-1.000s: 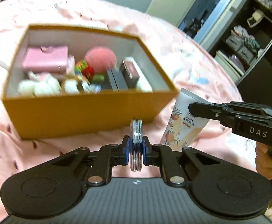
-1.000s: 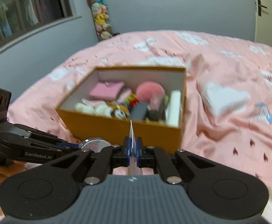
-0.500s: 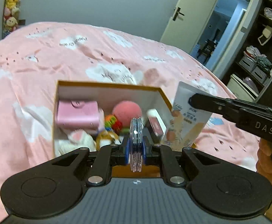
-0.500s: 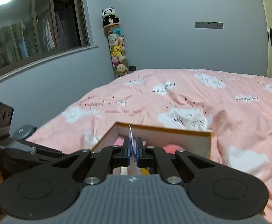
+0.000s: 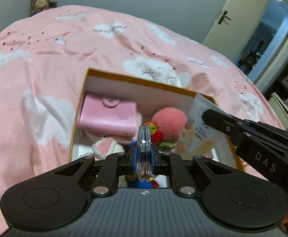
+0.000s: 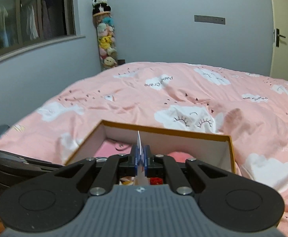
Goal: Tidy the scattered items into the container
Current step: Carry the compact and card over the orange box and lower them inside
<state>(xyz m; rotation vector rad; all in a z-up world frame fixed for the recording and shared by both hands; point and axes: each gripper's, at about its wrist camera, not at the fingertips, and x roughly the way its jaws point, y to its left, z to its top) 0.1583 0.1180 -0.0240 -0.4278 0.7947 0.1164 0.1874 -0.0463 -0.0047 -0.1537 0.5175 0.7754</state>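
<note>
Left tool (image 5: pixel 144 154) clamped on round mirror (image 5: pixel 144 138); right tool (image 6: pixel 142 158) clamped on flat tube (image 5: pixel 201 126); both held over box (image 5: pixel 144 81) on bed (image 5: pixel 45 59); tube best lowered beside pink ball (image 5: pixel 169 122), mirror released over a free gap, then both withdrawn straight up.

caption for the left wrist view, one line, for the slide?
Left gripper shut on a round mirror over the orange box; right gripper holds a cream tube at its edge.
</note>
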